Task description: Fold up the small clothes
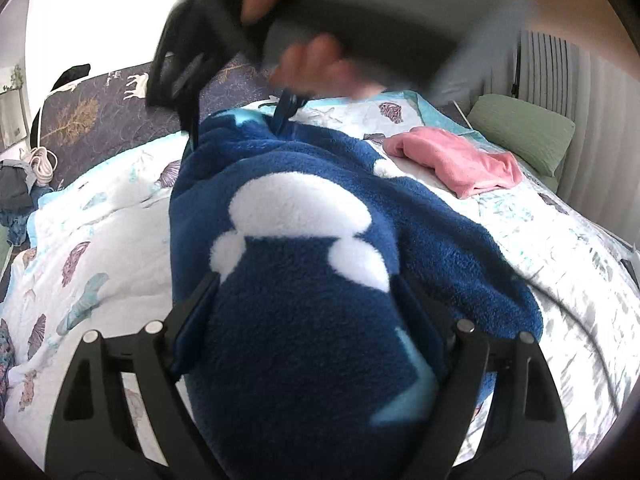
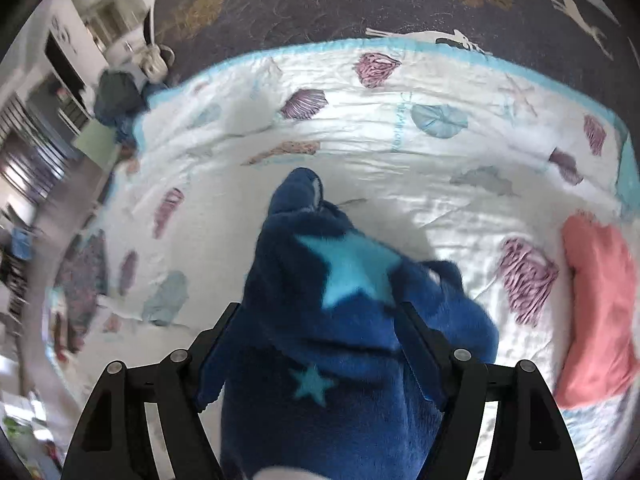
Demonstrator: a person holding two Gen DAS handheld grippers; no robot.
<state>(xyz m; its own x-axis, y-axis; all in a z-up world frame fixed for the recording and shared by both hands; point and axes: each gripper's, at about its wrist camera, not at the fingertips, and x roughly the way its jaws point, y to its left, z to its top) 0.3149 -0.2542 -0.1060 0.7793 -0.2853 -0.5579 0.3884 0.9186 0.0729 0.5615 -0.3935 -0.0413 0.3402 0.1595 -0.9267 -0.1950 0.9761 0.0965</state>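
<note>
A dark blue fleece garment with white clouds and light blue stars hangs stretched above the bed. My left gripper is shut on its near end, the fabric bunched between the fingers. My right gripper is shut on its other end, which drapes over the fingers. In the left wrist view the right gripper, blurred, with the hand holding it, grips the garment's far edge. A pink garment lies folded on the bed, also in the right wrist view.
The bed has a white quilt with shell prints over a dark blanket with deer. A green pillow lies by the radiator. A pile of dark clothes sits at the bed's left edge.
</note>
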